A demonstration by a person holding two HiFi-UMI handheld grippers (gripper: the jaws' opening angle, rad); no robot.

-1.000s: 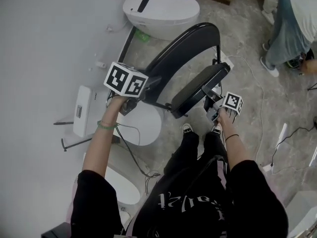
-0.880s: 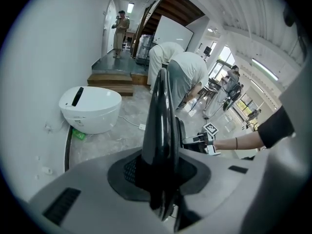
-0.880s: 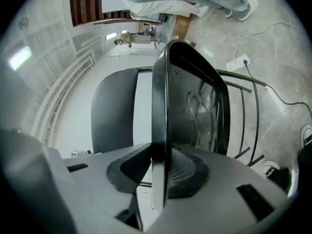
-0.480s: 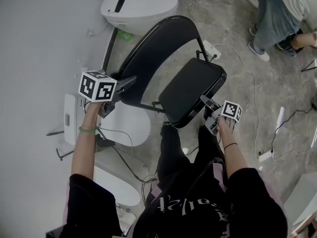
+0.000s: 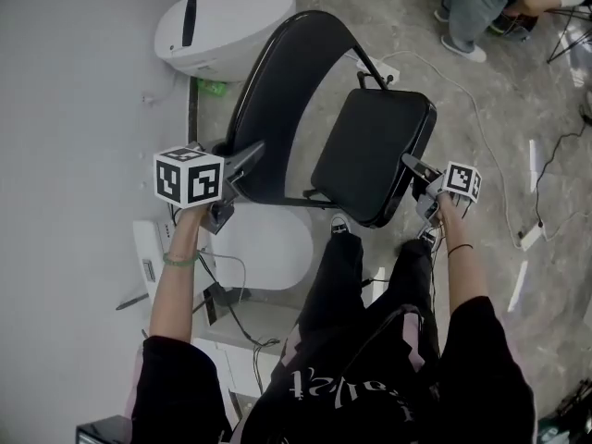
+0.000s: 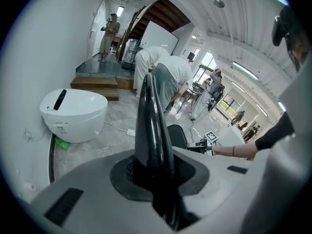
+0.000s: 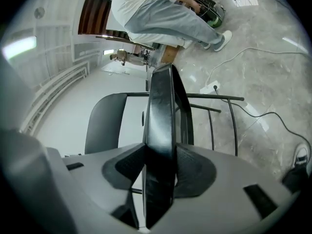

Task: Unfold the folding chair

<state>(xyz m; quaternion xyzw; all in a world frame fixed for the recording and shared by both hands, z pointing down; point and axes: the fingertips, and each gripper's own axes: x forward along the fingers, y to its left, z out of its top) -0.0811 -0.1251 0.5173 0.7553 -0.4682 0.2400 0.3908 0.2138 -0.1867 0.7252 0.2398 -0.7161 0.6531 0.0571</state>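
**A:** Head view first. Where's the chair?

**B:** The chair (image 5: 319, 132) stands on the floor (image 5: 518, 118) just above the middle. Its backrest (image 5: 277, 91) is toward 11 o'clock and its seat (image 5: 370, 151) toward 1 o'clock, swung away from the backrest. The left hand-held gripper (image 5: 248, 160) is at 9 o'clock on the backrest's edge. The right hand-held gripper (image 5: 414, 166) is at 3 o'clock on the seat's near edge.

**A:** Anything that holds something?

**B:** A white toilet (image 5: 222, 21) sits at 11 o'clock against the wall (image 5: 74, 109). Its lid is down, so I can't see inside. A bystander's legs (image 5: 472, 7) are at 1 o'clock.

**A:** Left gripper view?

**B:** The left hand-held gripper (image 6: 157, 167) has the glossy backrest (image 6: 151, 116) clamped between its pads, rising toward 12 o'clock. Its jaws have just been closing further onto it. The toilet (image 6: 73, 113) is at 9 o'clock, and the seat (image 6: 176, 135) and the other gripper's marker cube (image 6: 210, 136) are at 3 o'clock.

**A:** Right gripper view?

**B:** The right hand-held gripper (image 7: 160, 177) has the seat (image 7: 162, 106) edge-on between its pads, which lie against it on both sides. Its jaws have just been opening wider. The backrest (image 7: 105, 123) is at 9 o'clock and the bystander (image 7: 161, 18) at 12 o'clock. A cable (image 7: 273, 116) crosses the floor at 3 o'clock.
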